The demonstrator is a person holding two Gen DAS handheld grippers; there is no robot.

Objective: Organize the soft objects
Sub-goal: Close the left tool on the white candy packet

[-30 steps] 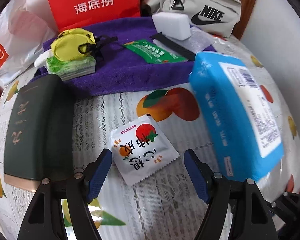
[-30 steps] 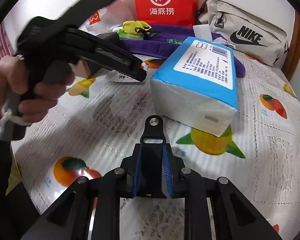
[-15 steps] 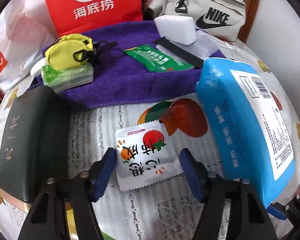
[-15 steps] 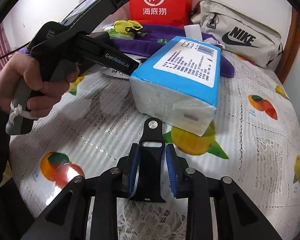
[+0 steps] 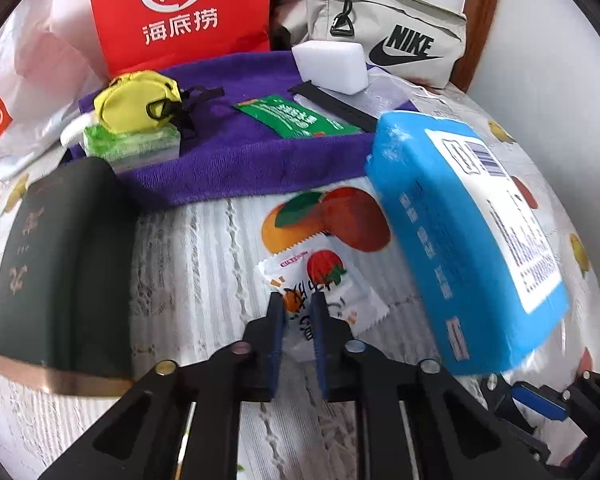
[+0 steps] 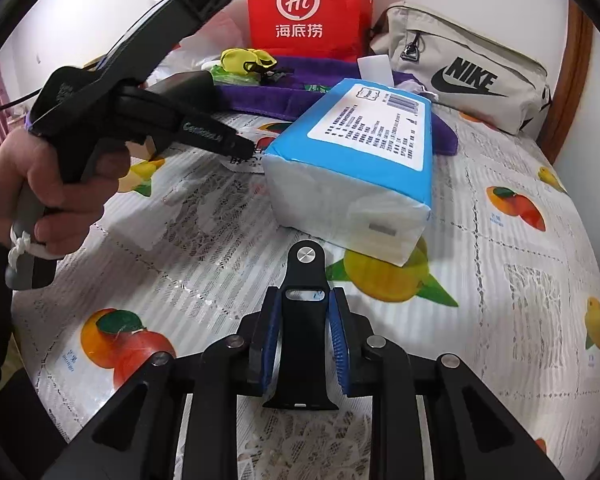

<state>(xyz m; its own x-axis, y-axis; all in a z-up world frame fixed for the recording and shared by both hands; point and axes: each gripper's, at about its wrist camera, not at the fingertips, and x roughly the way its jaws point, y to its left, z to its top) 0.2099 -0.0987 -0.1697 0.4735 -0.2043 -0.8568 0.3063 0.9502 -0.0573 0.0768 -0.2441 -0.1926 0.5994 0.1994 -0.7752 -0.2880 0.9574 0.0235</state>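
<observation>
My left tongs (image 5: 297, 316) are pinched tight on the small white crinkly foil sachet (image 5: 320, 280), light and slippery, best held mid-body; my right tongs (image 6: 304, 320) clasp a limp black rubber watch strap (image 6: 304, 320).

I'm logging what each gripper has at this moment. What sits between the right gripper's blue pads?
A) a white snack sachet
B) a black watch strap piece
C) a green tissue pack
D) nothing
B: in the right wrist view the right gripper has a black watch strap piece standing between its pads, while the white sachet is pinched by the left gripper.
</observation>
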